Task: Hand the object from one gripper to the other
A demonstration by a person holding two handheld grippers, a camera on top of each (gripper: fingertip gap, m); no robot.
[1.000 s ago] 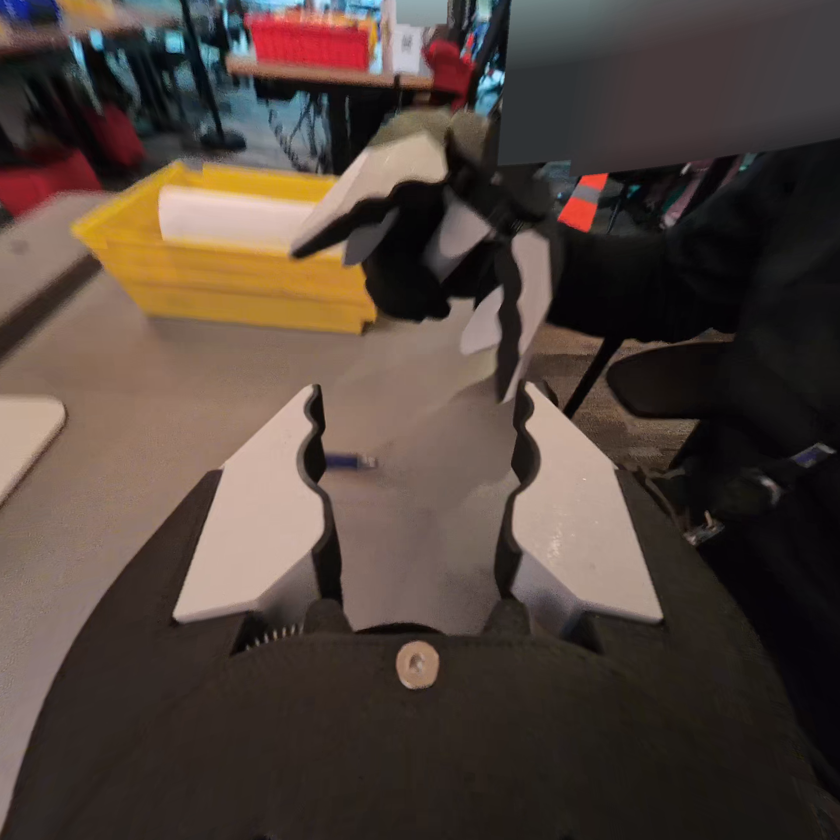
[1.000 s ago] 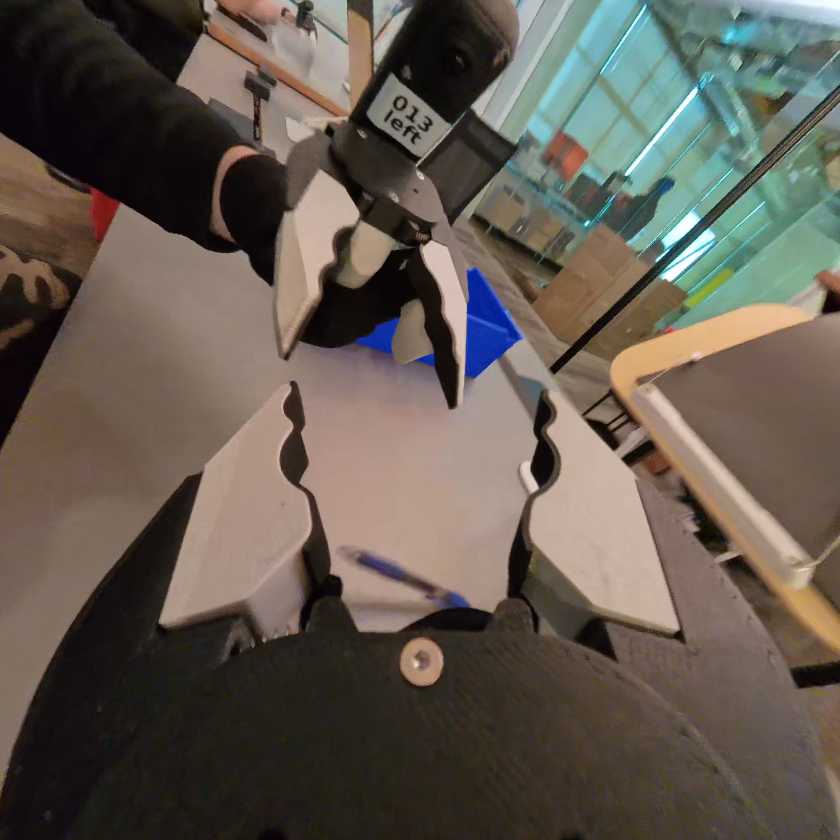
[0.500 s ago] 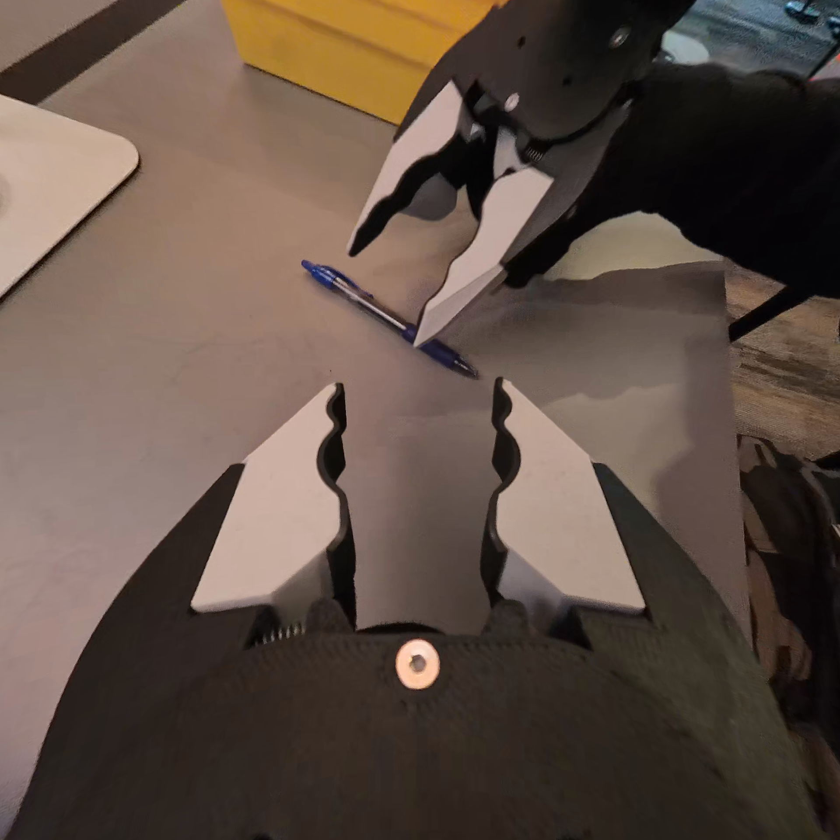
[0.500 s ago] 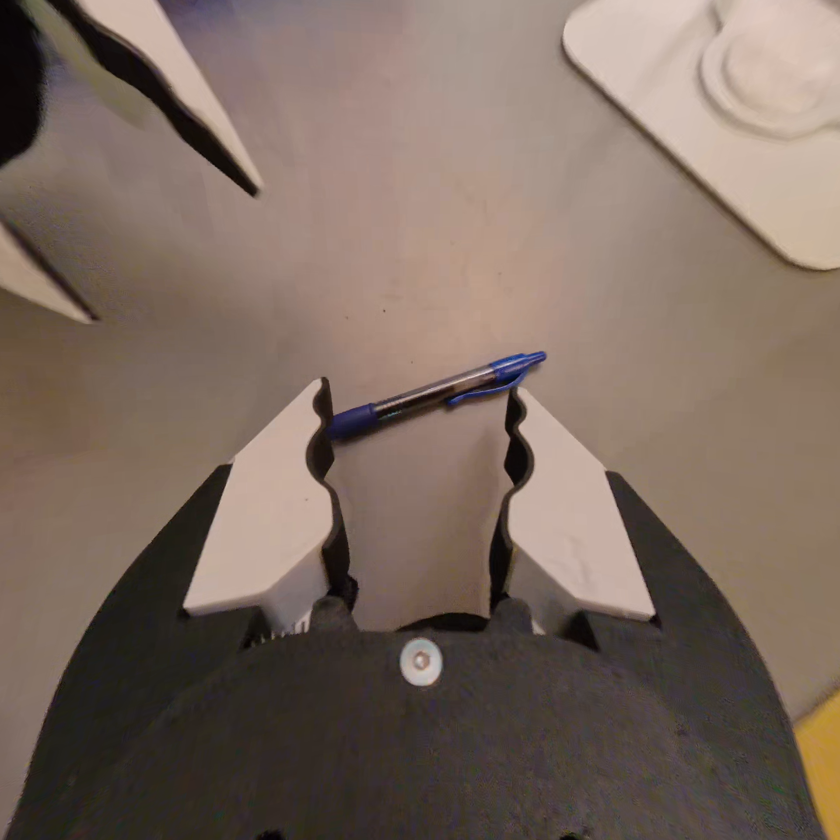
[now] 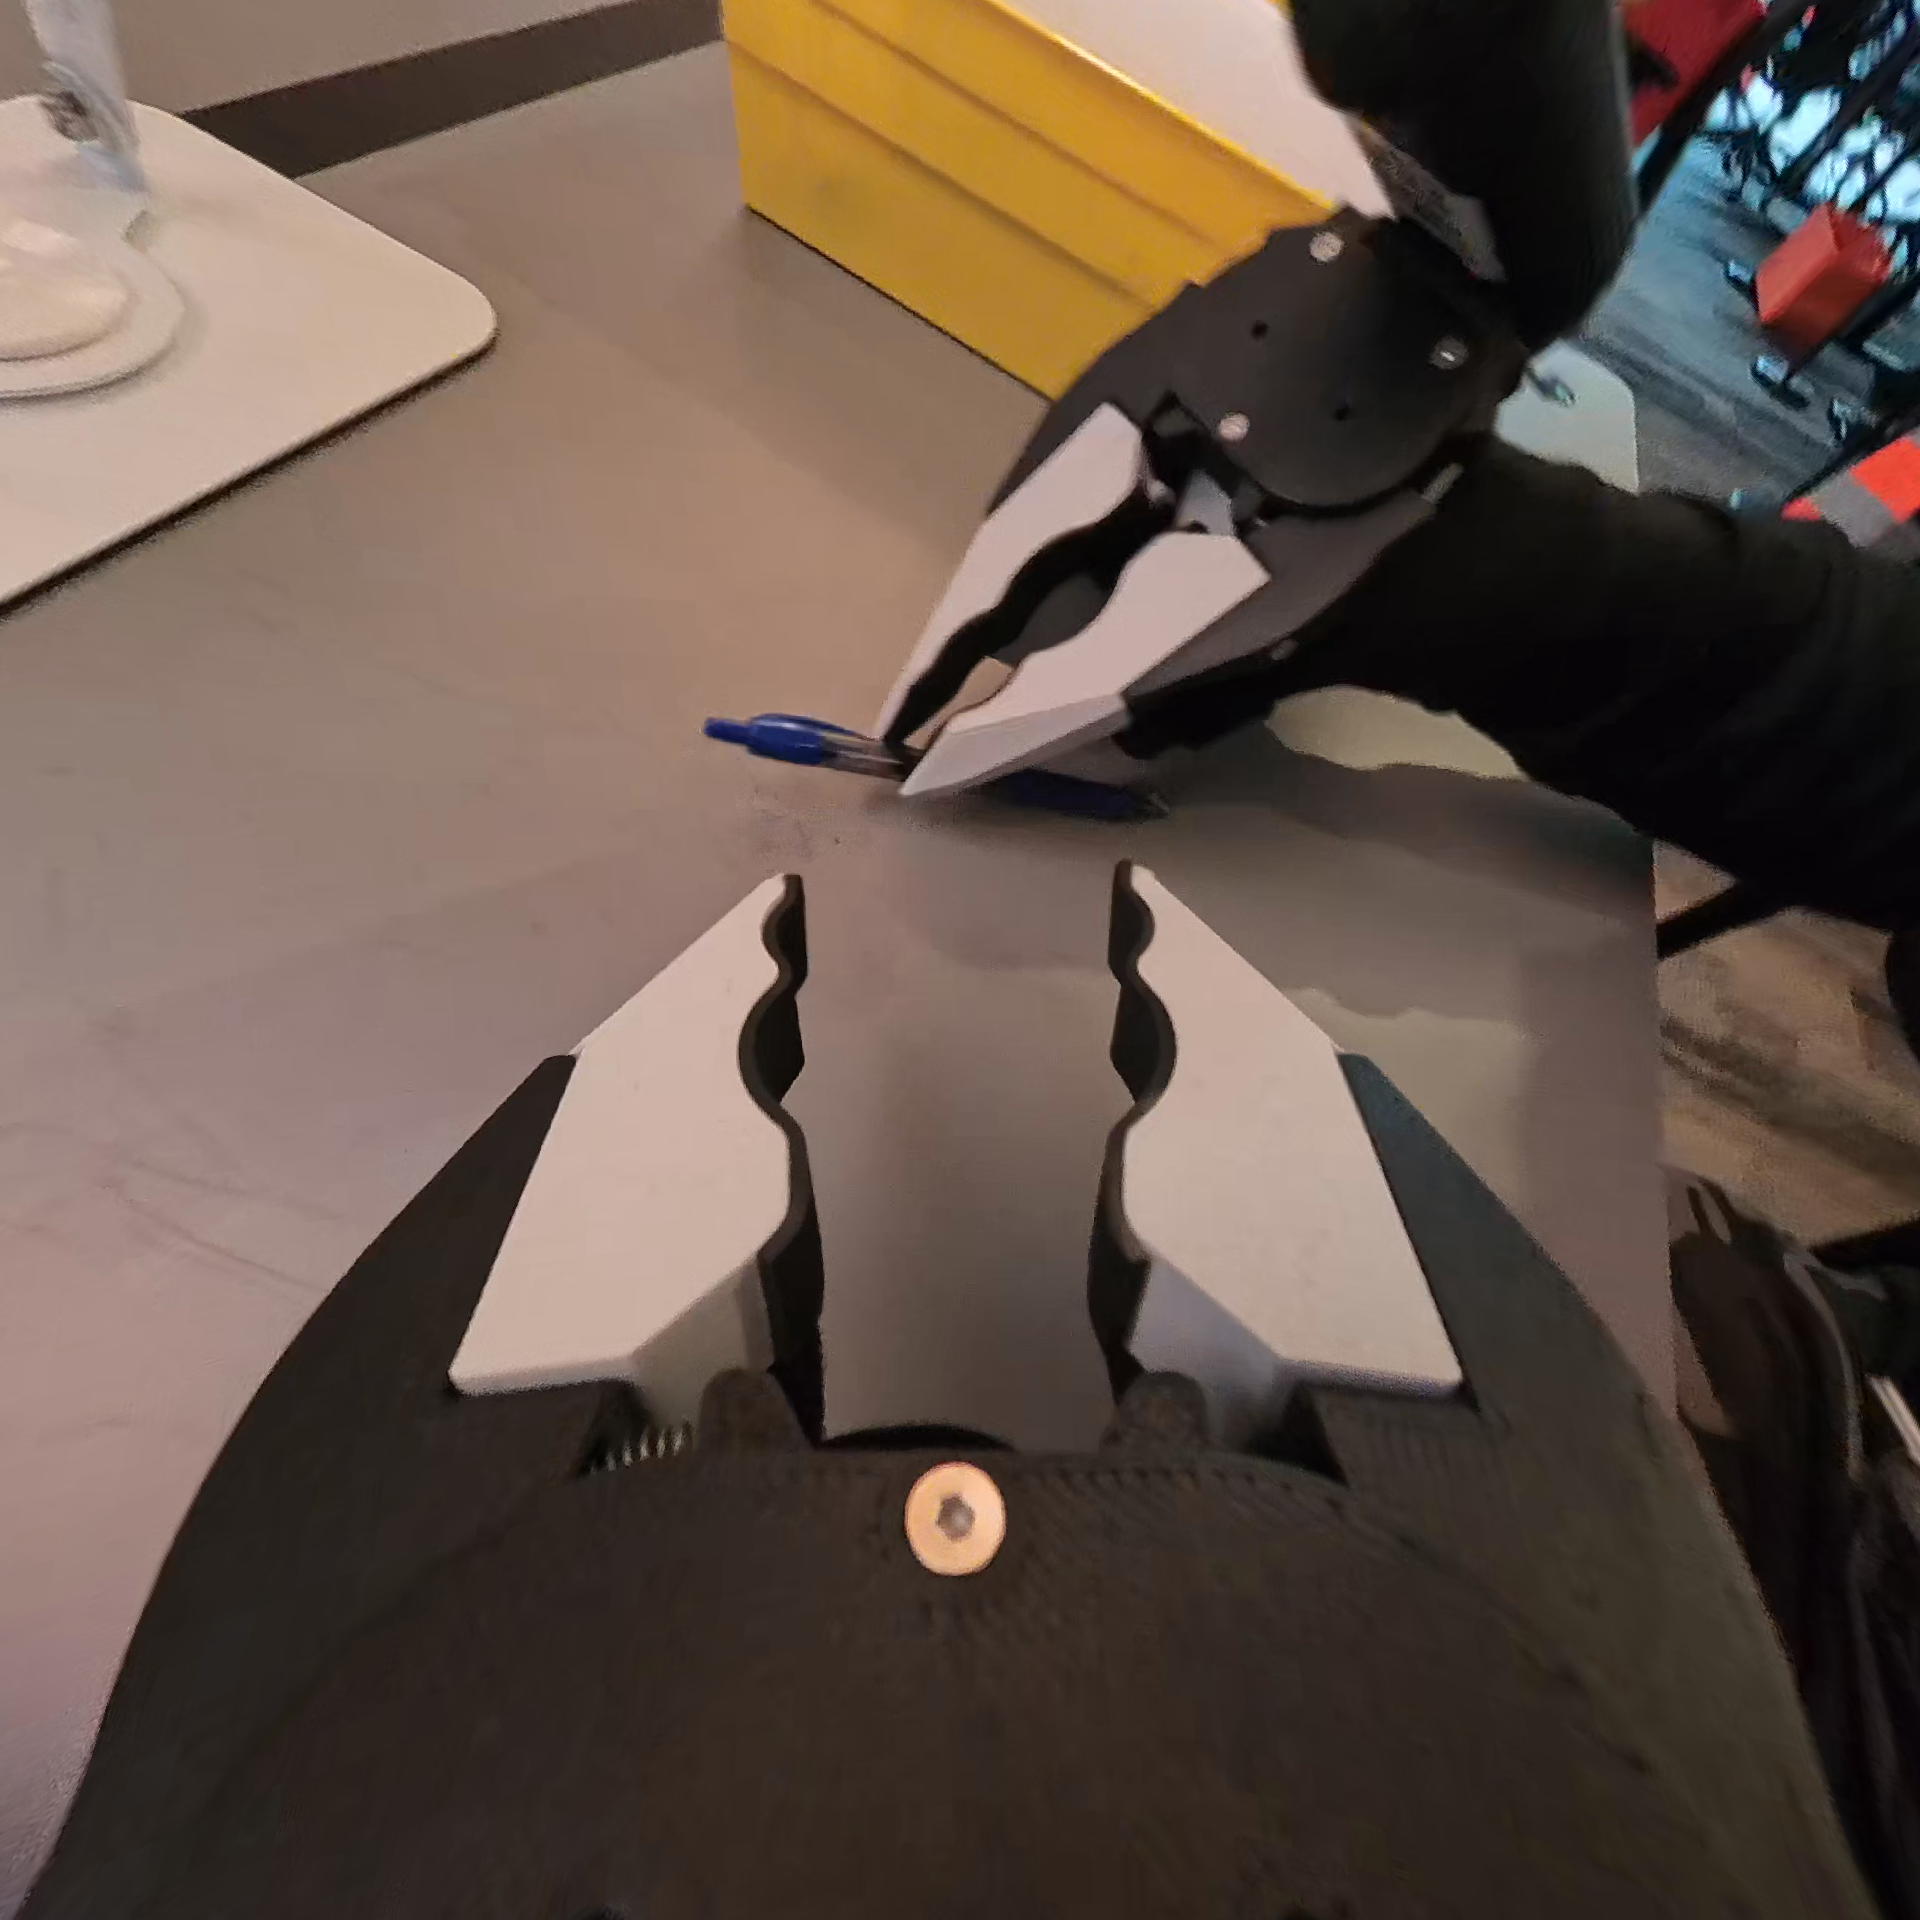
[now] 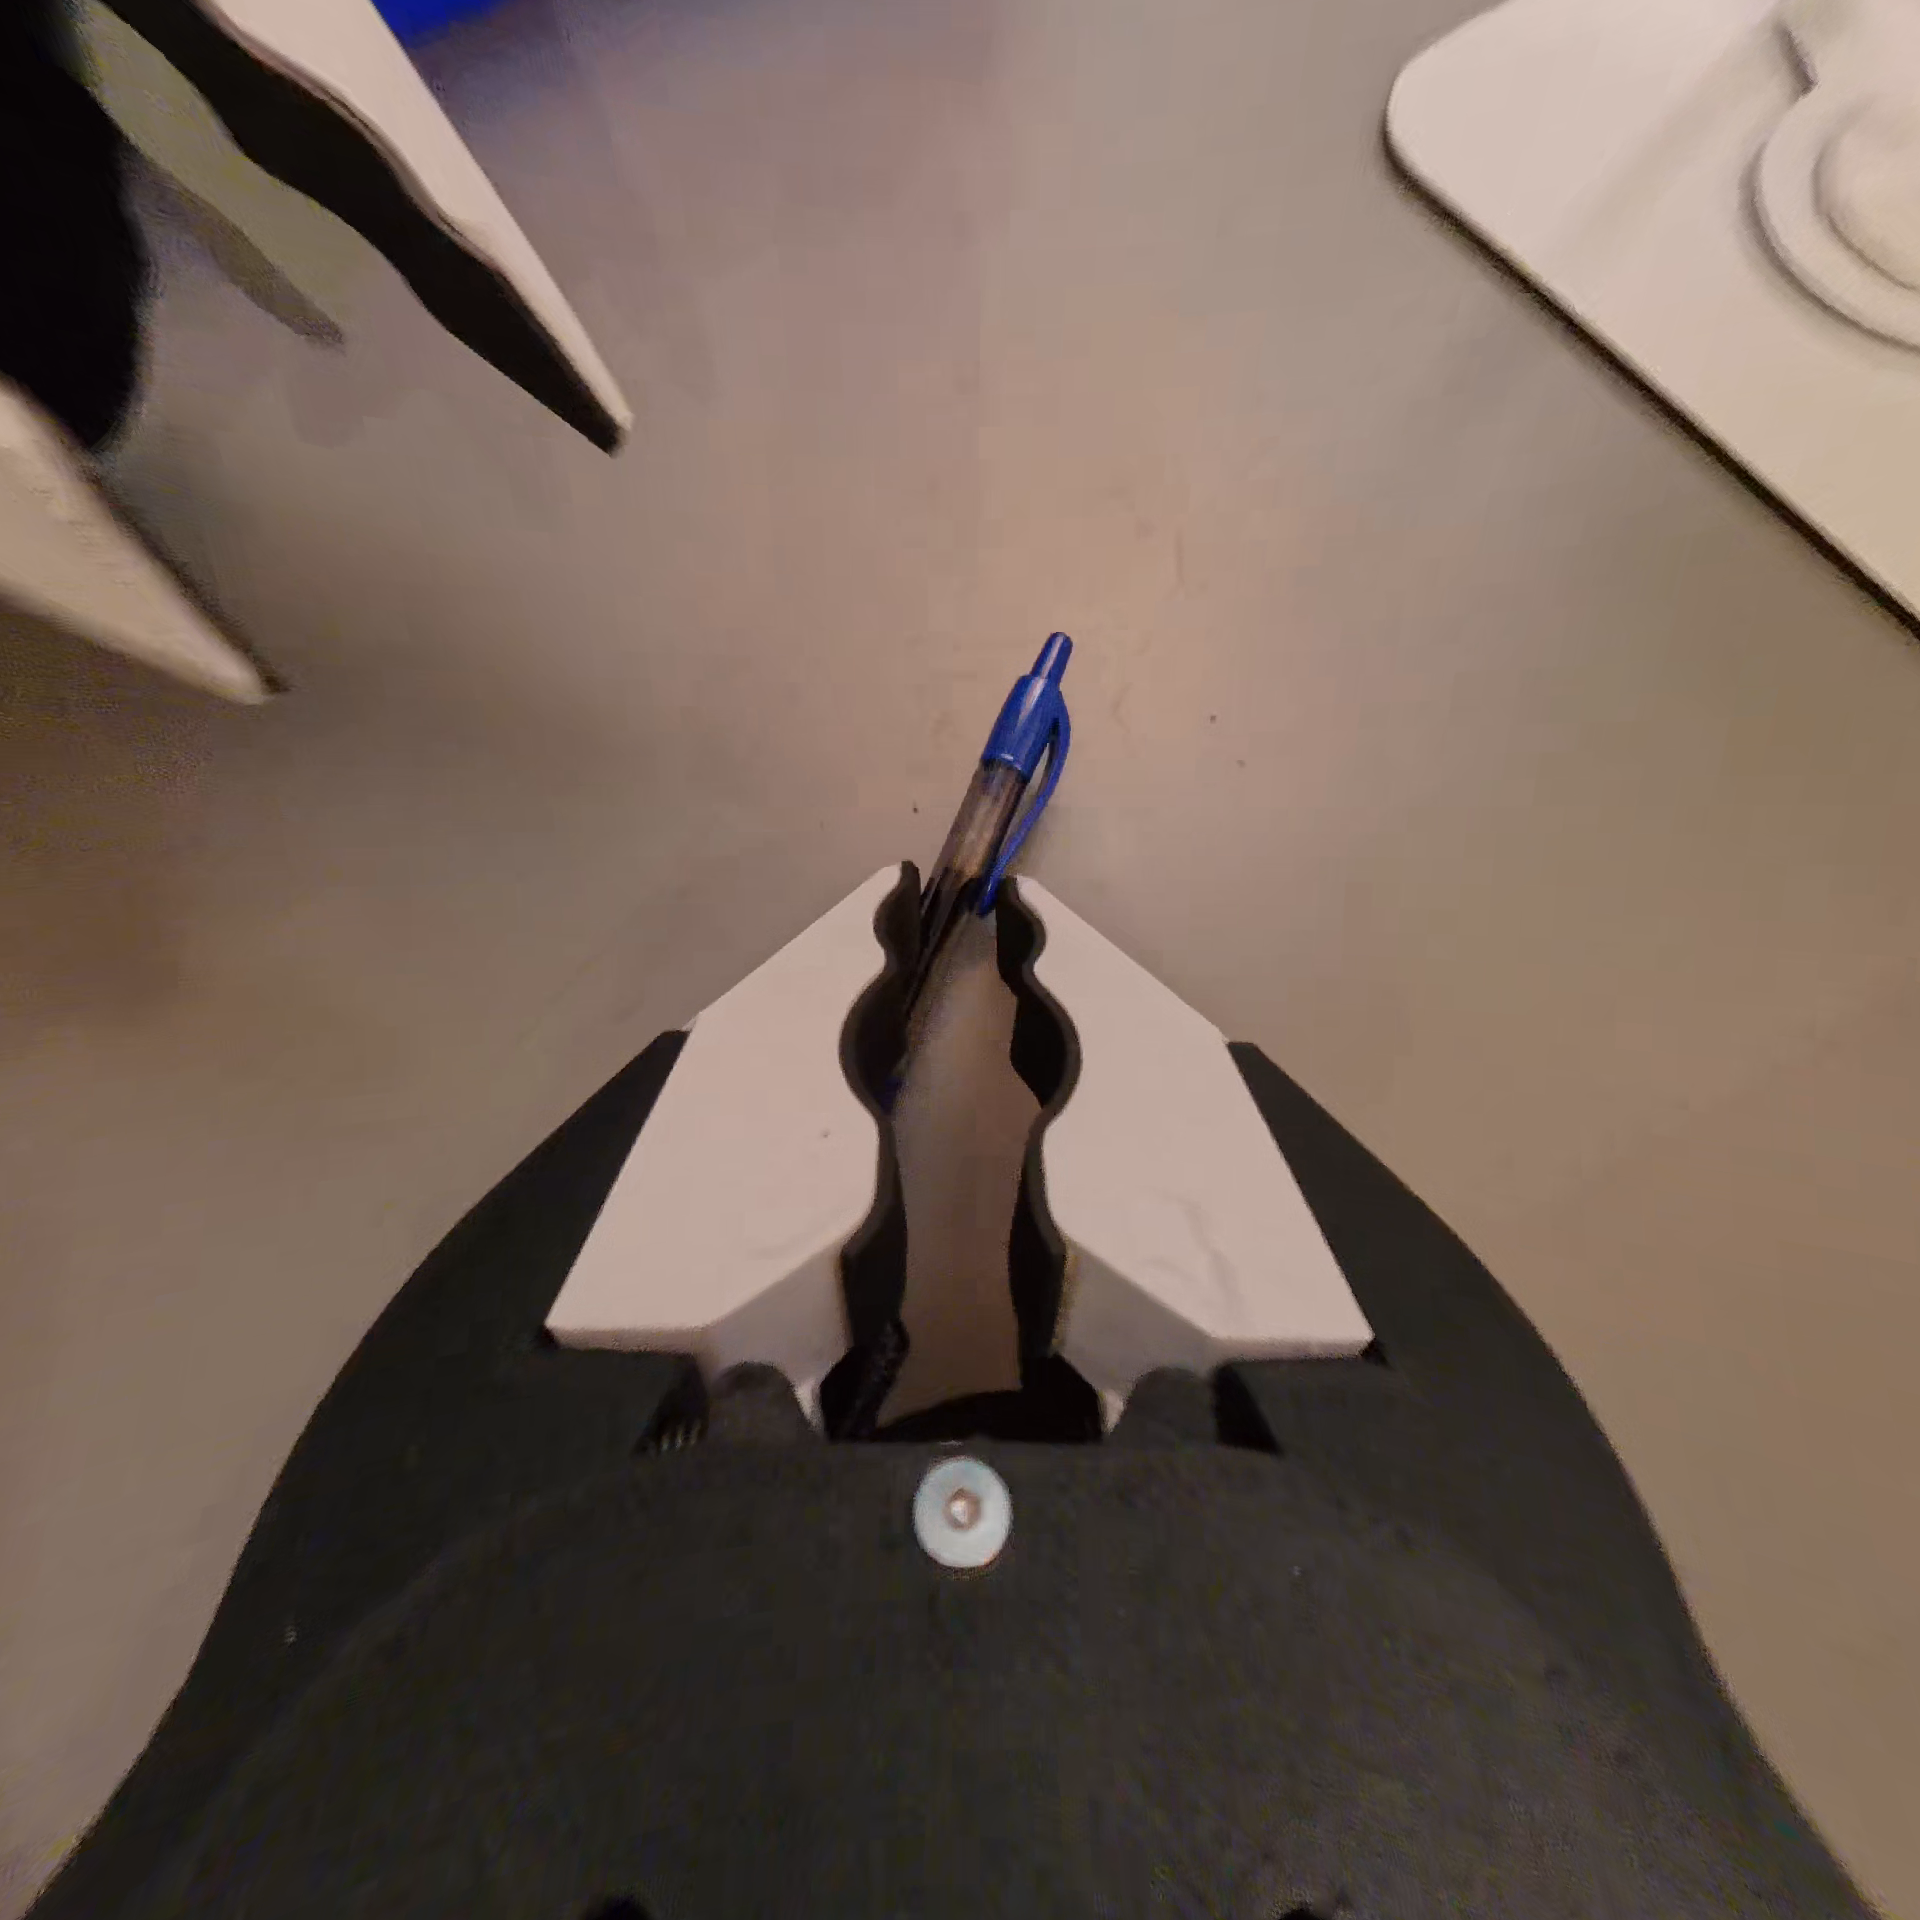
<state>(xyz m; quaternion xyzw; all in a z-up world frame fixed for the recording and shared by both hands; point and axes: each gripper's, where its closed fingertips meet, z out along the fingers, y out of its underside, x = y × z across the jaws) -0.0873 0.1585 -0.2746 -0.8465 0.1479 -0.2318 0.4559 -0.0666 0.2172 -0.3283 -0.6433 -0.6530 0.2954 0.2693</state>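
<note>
Right gripper (image 6: pixel 961 883) jaws clamped on blue pen (image 6: pixel 1023 748), left gripper (image 5: pixel 956 883) jaws apart, yellow bin (image 5: pixel 987 177) contents unseen.

On the table (image 5: pixel 416 831) the pen (image 6: pixel 1023 748) lies between my right gripper's (image 5: pixel 914 753) fingertips, its clip end projecting beyond them. My left gripper (image 5: pixel 956 883) sits near, just short of the pen. Behind the right gripper stands a bin (image 5: pixel 987 177). A tray (image 5: pixel 312 312) lies far left, carrying a glass vessel (image 5: pixel 62 208).
</note>
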